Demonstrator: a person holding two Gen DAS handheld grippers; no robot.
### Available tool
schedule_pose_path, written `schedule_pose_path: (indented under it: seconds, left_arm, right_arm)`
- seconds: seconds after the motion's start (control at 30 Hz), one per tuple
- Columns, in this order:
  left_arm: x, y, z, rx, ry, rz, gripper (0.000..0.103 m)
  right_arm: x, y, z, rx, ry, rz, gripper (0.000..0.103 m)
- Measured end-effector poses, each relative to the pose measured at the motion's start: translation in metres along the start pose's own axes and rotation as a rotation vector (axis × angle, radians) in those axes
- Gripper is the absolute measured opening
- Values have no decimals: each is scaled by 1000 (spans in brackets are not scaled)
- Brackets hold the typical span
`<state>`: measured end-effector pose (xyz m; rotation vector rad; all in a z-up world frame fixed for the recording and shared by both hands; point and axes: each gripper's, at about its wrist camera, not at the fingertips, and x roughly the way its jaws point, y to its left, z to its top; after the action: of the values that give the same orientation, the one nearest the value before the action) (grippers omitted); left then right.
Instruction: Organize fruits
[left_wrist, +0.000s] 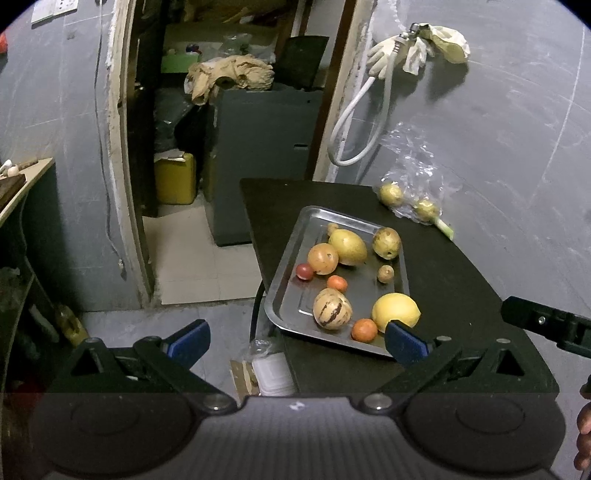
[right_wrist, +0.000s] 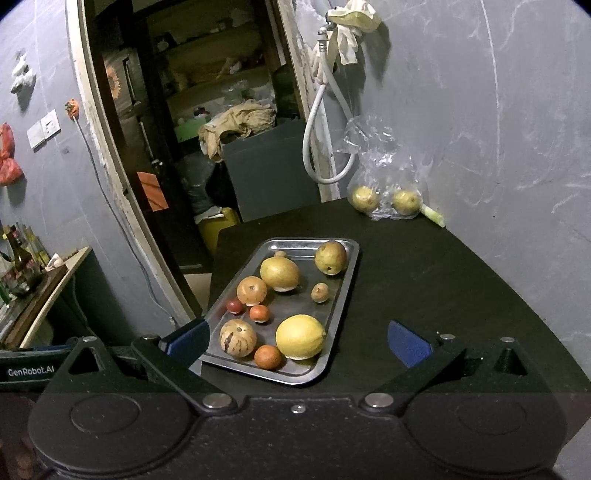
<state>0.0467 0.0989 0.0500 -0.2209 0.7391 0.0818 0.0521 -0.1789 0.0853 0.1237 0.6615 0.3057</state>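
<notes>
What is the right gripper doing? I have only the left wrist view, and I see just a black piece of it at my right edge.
Observer: The right gripper is open and holds nothing.
Operator: Where does it point?
Observer: At the tray. The near end of the tray shows between its fingers.
Operator: Is there something to the left that I cannot see?
Observer: Yes, bottles stand on the shelf at the far left.
</notes>
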Motion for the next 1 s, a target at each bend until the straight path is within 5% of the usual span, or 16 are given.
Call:
schedule_pose_path:
  seconds: [1.0]
  left_arm:
    - [-23, 0, -50, 25, -43, -86, 102]
  right_arm:
    - [-49, 2, -62, -101, -98, -102, 102]
